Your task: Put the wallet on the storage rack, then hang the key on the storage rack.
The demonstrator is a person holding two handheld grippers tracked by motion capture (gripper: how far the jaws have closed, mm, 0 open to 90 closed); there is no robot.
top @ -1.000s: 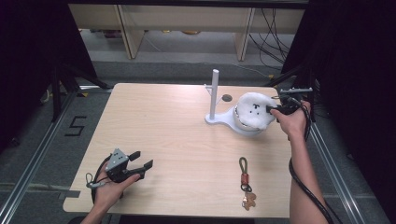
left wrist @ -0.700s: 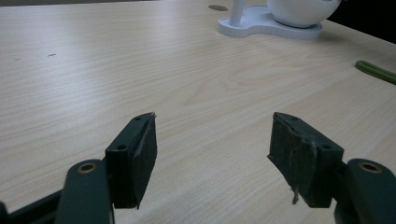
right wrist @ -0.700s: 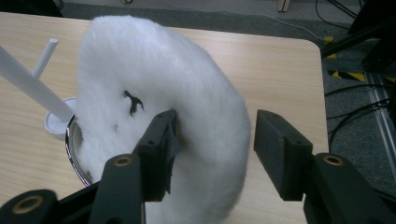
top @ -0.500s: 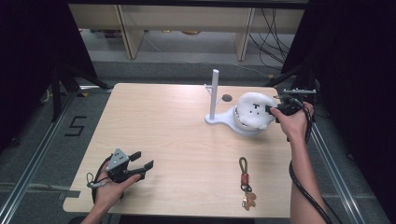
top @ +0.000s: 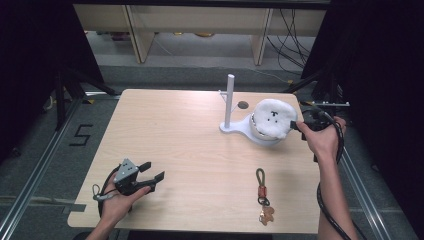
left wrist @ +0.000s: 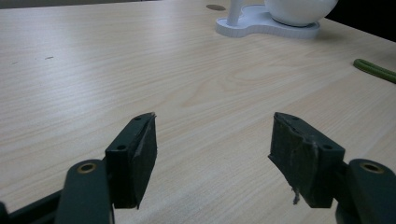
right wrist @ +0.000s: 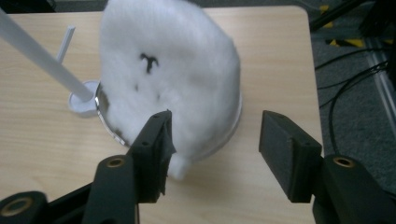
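Wooden table [top: 200, 150] | fluffy white plush [top: 272, 117] on stand | both hand-held grippers wide

The table [top: 190, 135] is bare over its whole left and middle part, so a gripper can pass there freely. Obstacles stand at the far right: a white stand [top: 239, 127] with an upright post [top: 230, 97], and a white plush [top: 272, 117] sitting on its base. A keychain [top: 263, 197] lies near the front right edge. Between the keychain and the stand there is open wood.
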